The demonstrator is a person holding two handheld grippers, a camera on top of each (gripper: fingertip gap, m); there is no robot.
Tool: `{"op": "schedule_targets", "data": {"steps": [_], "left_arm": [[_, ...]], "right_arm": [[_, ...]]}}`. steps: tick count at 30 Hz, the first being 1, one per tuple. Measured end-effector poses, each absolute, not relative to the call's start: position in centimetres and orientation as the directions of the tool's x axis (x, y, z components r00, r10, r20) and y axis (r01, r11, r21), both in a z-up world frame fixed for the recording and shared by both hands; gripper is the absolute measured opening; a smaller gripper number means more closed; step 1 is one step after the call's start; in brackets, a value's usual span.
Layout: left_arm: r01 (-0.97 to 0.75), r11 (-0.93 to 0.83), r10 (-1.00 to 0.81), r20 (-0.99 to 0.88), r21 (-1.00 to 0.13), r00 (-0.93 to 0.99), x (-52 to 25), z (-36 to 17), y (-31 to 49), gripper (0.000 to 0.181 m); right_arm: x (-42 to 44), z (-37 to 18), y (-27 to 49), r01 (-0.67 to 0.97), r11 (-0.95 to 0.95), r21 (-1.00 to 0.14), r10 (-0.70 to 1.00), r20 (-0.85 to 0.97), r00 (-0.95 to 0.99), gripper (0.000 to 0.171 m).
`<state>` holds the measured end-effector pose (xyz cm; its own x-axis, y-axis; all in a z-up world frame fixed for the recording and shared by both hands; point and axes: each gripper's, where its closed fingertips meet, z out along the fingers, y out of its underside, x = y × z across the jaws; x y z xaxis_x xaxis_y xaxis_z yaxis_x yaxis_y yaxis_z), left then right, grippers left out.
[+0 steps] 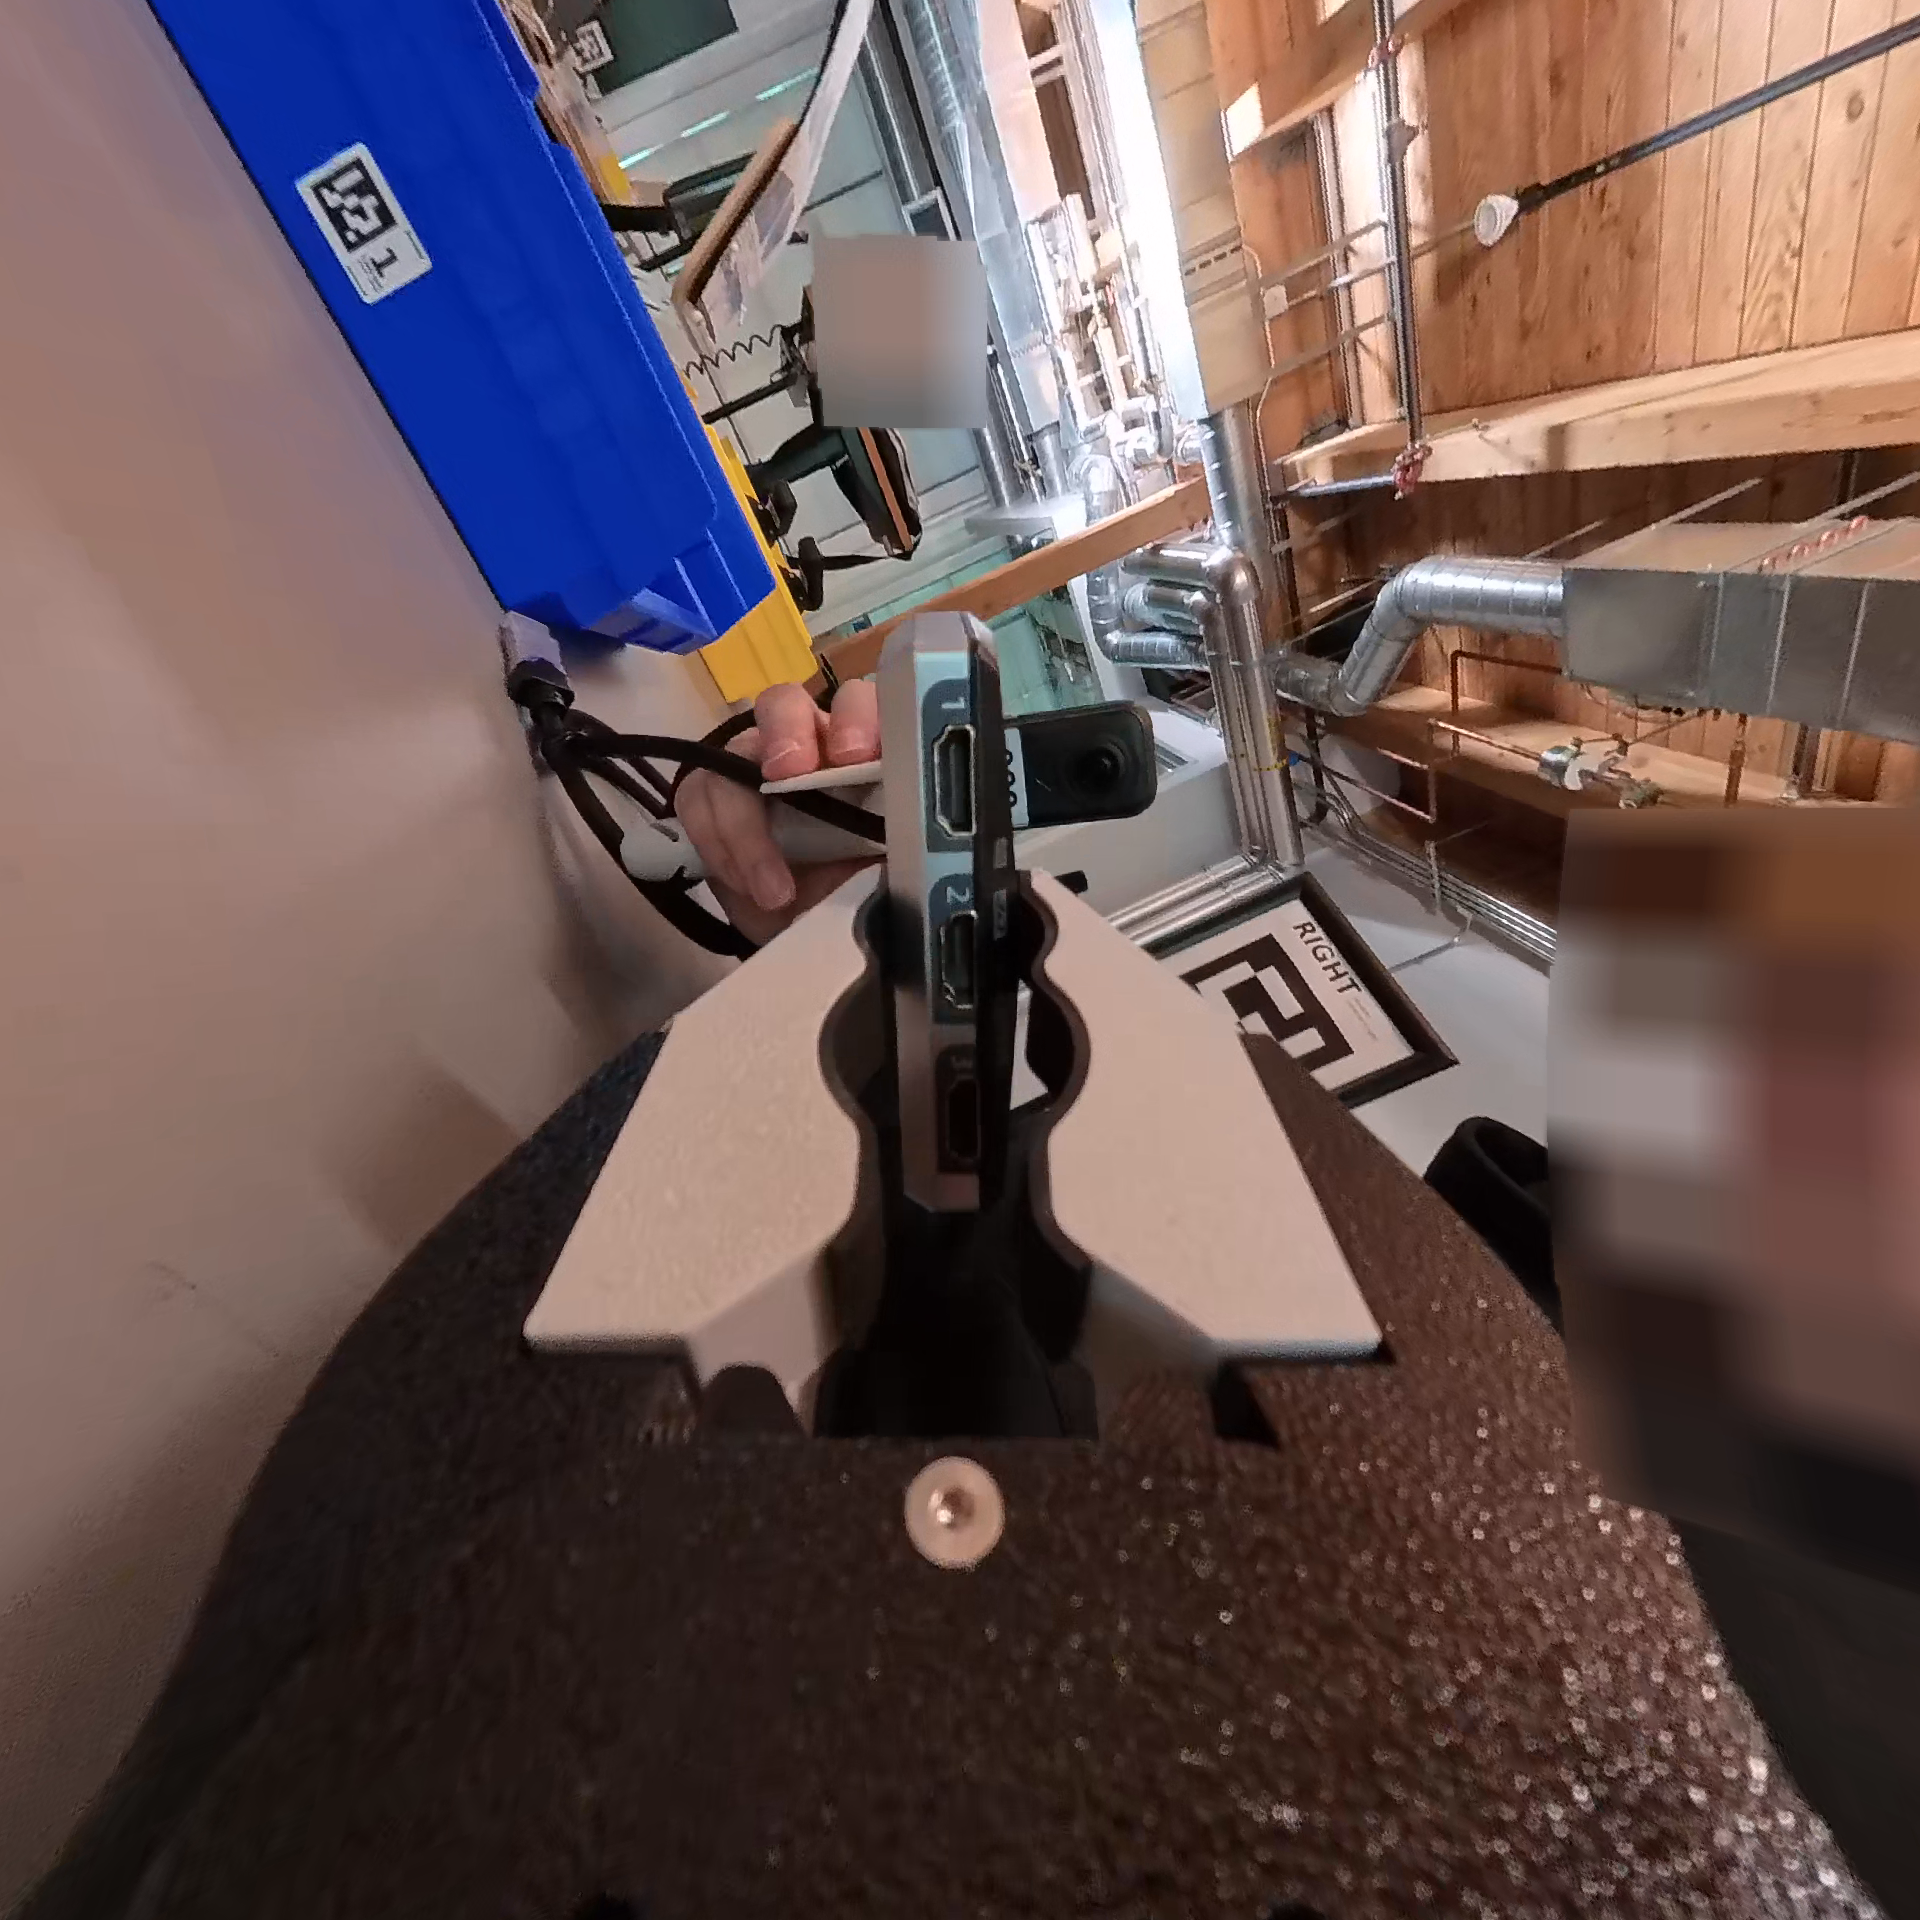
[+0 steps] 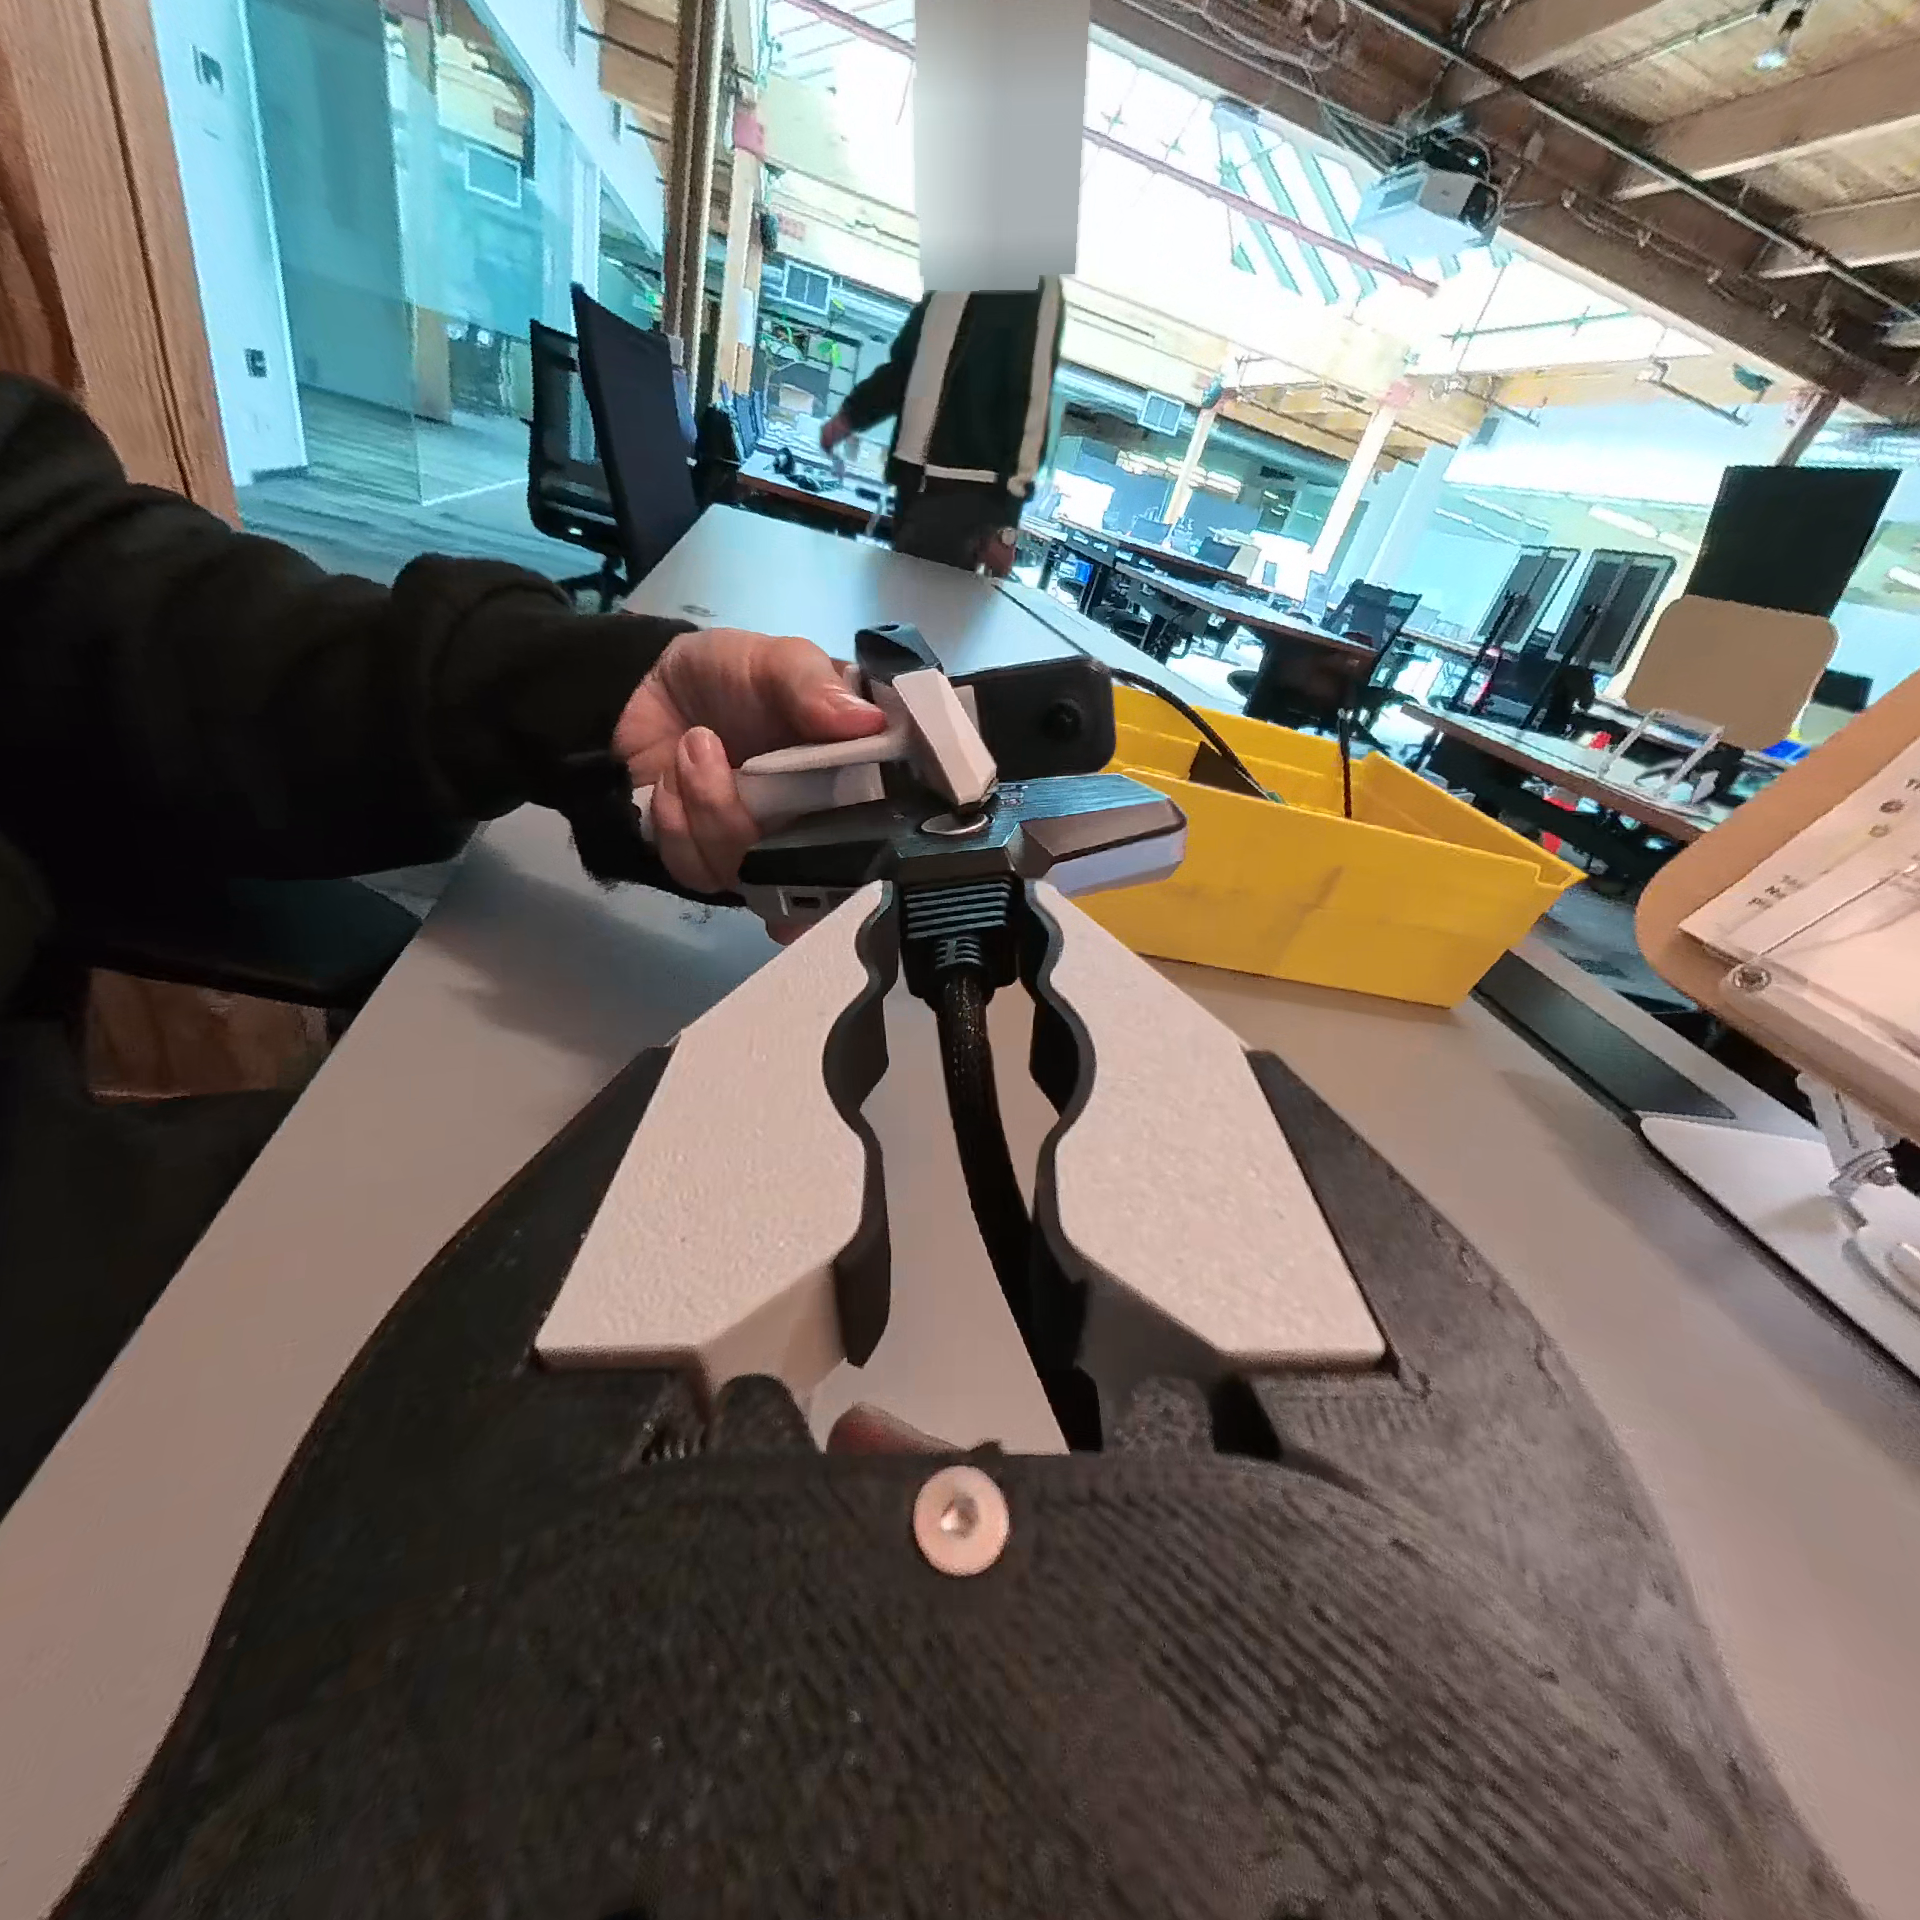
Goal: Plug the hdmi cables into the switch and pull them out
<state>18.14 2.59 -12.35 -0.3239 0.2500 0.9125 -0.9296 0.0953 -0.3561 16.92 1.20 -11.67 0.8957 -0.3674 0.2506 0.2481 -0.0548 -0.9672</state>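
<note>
My left gripper (image 1: 961,914) is shut on the grey HDMI switch (image 1: 940,727) and holds it edge-on, off the table. Three ports on the edge facing this camera are empty. In the right wrist view, the switch (image 2: 1101,831) lies crosswise with the left gripper's white fingers (image 2: 940,748) clamped on it, held by a hand (image 2: 717,748). My right gripper (image 2: 956,904) is shut on the black ribbed plug (image 2: 956,914) of a braided HDMI cable (image 2: 977,1122). The plug's body sits against the switch's near edge and its metal tip is hidden.
A blue bin (image 1: 468,343) and a yellow bin (image 2: 1320,862) stand on the grey table (image 2: 520,987). More black cables (image 1: 623,790) lie near the blue bin. A board with papers (image 2: 1818,883) stands at the right. A person (image 2: 977,436) stands beyond the table.
</note>
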Motion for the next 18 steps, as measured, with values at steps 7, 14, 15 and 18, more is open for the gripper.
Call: {"op": "schedule_targets", "data": {"steps": [7, 14, 15, 18], "left_arm": [[-0.934, 0.072, 0.223, 0.918, -0.35, -0.327, 18.6, -12.8, 2.4, 0.018], [-0.946, 0.05, 0.237, 0.924, -0.32, -0.3, 18.9, -12.7, 1.7, 0.019], [-0.947, 0.049, 0.24, 0.924, -0.316, -0.296, 18.9, -12.8, 1.6, 0.019], [-0.951, 0.039, 0.243, 0.926, -0.307, -0.289, 18.9, -12.7, 1.4, 0.019]], "right_arm": [[17.2, -12.3, 1.0, 0.285, -0.029, -0.958, -0.387, 0.273, 0.881, 0.02], [17.3, -12.4, 0.4, 0.311, -0.027, -0.95, -0.408, 0.294, 0.864, 0.021], [17.3, -12.5, 0.3, 0.31, -0.029, -0.95, -0.407, 0.294, 0.865, 0.021], [17.3, -12.4, 0.1, 0.32, -0.014, -0.947, -0.418, 0.296, 0.859, 0.02]]}}
